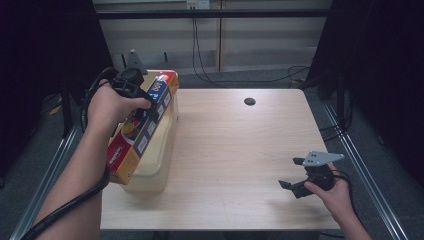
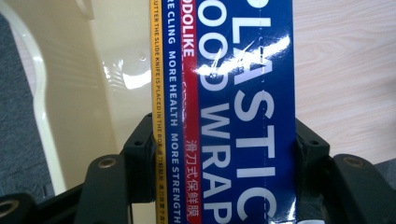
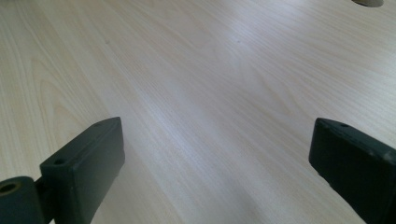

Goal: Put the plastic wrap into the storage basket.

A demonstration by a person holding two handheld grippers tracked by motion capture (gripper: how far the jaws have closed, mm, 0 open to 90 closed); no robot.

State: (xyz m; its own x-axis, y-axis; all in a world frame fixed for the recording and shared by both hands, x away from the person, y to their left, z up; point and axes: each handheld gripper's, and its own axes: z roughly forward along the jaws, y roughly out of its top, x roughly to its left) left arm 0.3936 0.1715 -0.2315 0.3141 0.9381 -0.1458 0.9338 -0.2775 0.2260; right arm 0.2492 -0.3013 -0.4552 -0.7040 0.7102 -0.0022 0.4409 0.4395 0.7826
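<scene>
Left tool (image 2: pixel 224 154) around wrap box (image 2: pixel 233 93)

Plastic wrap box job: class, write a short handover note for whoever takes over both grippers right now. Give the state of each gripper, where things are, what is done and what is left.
Left gripper: shut on the plastic wrap box, jaws clamped across its width, held over the cream bin at the table's left edge.
Right gripper: open, holding nothing, low over the bare wooden table near its right front.
Done: box gripped and brought to the bin.
Left: probably lower the box into the bin and release; whether it already rests on the bin cannot be told.
</scene>
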